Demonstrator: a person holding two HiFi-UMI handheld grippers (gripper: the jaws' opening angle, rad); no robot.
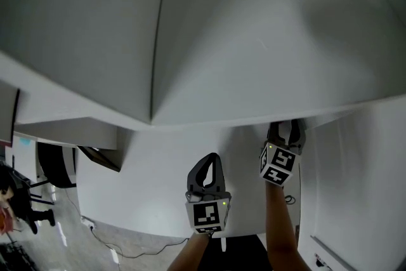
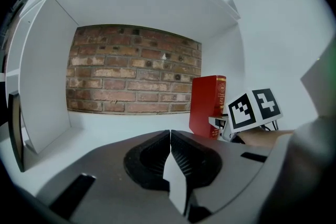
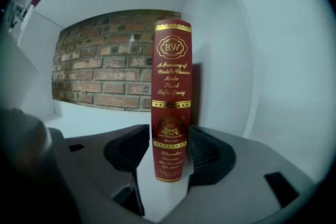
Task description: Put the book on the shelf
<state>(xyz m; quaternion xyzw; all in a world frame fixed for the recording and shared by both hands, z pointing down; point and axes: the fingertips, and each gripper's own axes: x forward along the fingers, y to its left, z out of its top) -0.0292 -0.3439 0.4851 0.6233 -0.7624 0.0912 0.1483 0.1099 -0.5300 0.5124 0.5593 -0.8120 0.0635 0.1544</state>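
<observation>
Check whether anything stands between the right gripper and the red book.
Nothing visible does. The right gripper has its jaws on either side of the book, pressed against its spine, with nothing else between them. The book stands upright on the shelf, near its right wall.

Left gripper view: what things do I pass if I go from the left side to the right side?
White shelf side wall, brick back wall, red book, right gripper's marker cube.
</observation>
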